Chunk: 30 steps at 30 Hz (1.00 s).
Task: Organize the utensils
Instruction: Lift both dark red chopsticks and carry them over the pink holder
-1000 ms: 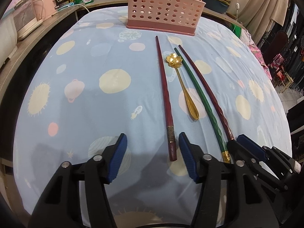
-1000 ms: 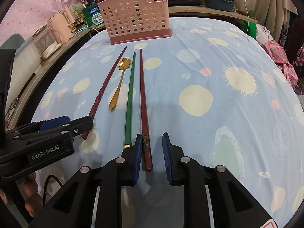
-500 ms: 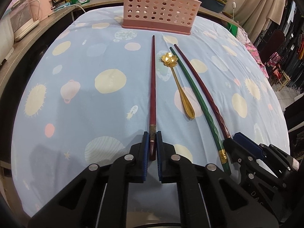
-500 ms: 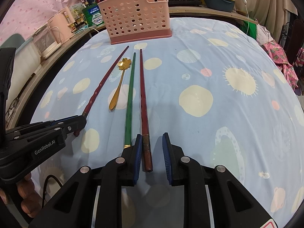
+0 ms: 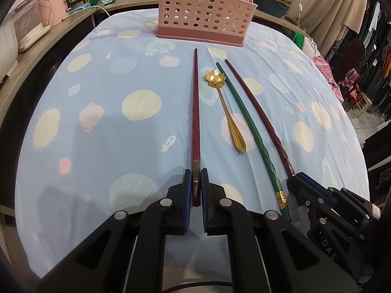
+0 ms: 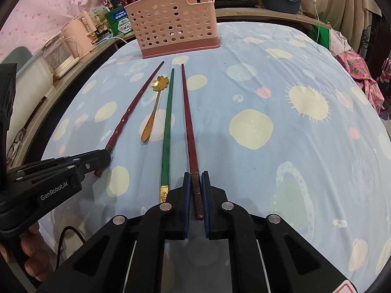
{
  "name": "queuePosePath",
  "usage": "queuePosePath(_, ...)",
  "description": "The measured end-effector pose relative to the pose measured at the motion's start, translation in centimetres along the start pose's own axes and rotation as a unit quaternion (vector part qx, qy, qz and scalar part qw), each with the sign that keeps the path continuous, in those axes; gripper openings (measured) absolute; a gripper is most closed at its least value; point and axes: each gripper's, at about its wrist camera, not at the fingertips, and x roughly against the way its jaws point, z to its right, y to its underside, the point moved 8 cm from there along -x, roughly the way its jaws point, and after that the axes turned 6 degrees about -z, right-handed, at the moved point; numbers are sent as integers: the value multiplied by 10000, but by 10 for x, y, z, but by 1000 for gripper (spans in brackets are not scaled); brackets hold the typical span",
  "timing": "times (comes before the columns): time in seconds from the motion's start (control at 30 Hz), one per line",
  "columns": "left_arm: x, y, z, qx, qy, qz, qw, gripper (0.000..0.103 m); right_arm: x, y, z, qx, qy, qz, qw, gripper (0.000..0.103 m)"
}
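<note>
Black gripper [image 5: 194, 188] arms, blue ribbed pads [image 5: 187, 190], silver screws, white "GenRobot.AI" lettering.

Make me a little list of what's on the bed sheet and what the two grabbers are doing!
surface: blue sheet with planets
holder: pink basket, far end, upright
left gripper: jaws shut on left red chopstick
right gripper: jaws shut on right red chopstick
between them: gold spoon and green chopstick, lying loose
lifted yet: both red chopsticks look flat on the sheet
</note>
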Motion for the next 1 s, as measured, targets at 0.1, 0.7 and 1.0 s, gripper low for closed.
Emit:
queuePosePath(0.1, 2, 0, 0, 18, 5, 13, 10000, 7, 1, 0, -1, 13, -9, 13, 10000, 8)
queuePosePath(0.7, 34, -16, -2, 148, 131, 326, 9993, 7, 33, -14, 1, -60, -131, 396, 9991, 7)
queuePosePath(1.0, 78, -48, -6, 232, 246, 867, 9957, 7, 76, -47, 1, -175, -367, 926, 9949, 7)
